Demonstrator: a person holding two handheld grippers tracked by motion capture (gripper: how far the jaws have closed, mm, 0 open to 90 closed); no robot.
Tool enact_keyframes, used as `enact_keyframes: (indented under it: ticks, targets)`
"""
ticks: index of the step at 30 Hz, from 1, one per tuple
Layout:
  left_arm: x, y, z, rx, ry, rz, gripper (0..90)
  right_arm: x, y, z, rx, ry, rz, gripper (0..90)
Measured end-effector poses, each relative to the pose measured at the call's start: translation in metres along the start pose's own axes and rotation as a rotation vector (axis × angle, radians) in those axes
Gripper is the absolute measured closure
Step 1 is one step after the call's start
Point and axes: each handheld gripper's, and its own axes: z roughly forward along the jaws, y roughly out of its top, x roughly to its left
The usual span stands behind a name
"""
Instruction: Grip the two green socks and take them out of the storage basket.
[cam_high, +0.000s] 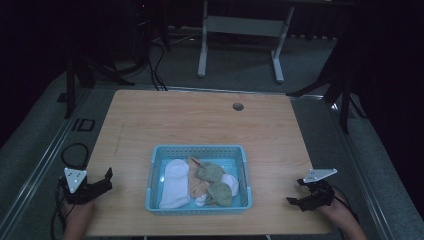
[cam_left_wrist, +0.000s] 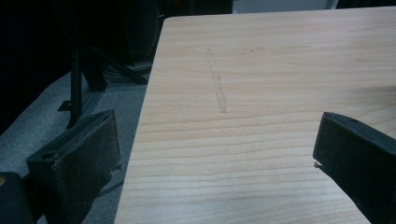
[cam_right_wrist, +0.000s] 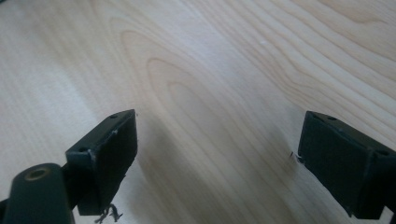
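High view: blue basket (cam_high: 199, 150) of socks (cam_high: 175, 182) sits near worktop's (cam_high: 200, 120) front edge, between your grippers. Left gripper (cam_high: 106, 179) at left edge, right gripper (cam_high: 296, 192) near right edge.
Left gripper view: your fingers (cam_left_wrist: 84, 158) apart, empty, over worktop's left edge.
Right gripper view: your fingers (cam_right_wrist: 109, 154) apart, empty, above bare wood.

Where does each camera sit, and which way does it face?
High view: above the near edge, facing forward and down on the table and basket; both hands, left tool and right tool show.
Left gripper view: on the left tool, facing the table's left edge.
Right gripper view: on the right tool, facing bare wood.
Shared: the tabletop.
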Motion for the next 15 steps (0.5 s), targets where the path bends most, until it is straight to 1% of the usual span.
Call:
enact_keyframes:
  ticks: [2,3,7,9,11,12,13,15]
  targets:
    - [0.000,0.000,0.000,0.000,0.000,0.000,0.4,0.001,0.003,0.000,0.014,0.023,-0.018,13.8]
    - [0.000,0.000,0.000,0.000,0.000,0.001,0.3,0.001,0.006,0.000,0.039,0.034,-0.033,13.8]
    - [0.000,0.000,0.000,0.000,0.000,0.001,0.4,0.005,0.013,0.001,0.084,0.038,-0.072,14.1]
    - [0.000,0.000,0.000,0.000,0.000,0.001,0.4,0.006,0.016,0.001,0.091,0.047,-0.085,14.1]
    - [0.000,0.000,0.000,0.000,0.000,0.000,0.4,0.007,0.019,0.001,0.101,0.042,-0.104,14.4]
    - [0.000,0.000,0.000,0.001,-0.001,-0.001,0.4,0.008,0.020,0.002,0.119,0.053,-0.114,14.4]
    - [0.000,0.000,0.000,0.002,-0.001,-0.001,0.4,0.009,0.020,0.003,0.140,0.048,-0.127,14.3]
    - [0.000,0.000,0.000,0.002,-0.002,-0.003,0.4,0.012,0.022,0.004,0.177,0.055,-0.138,13.3]
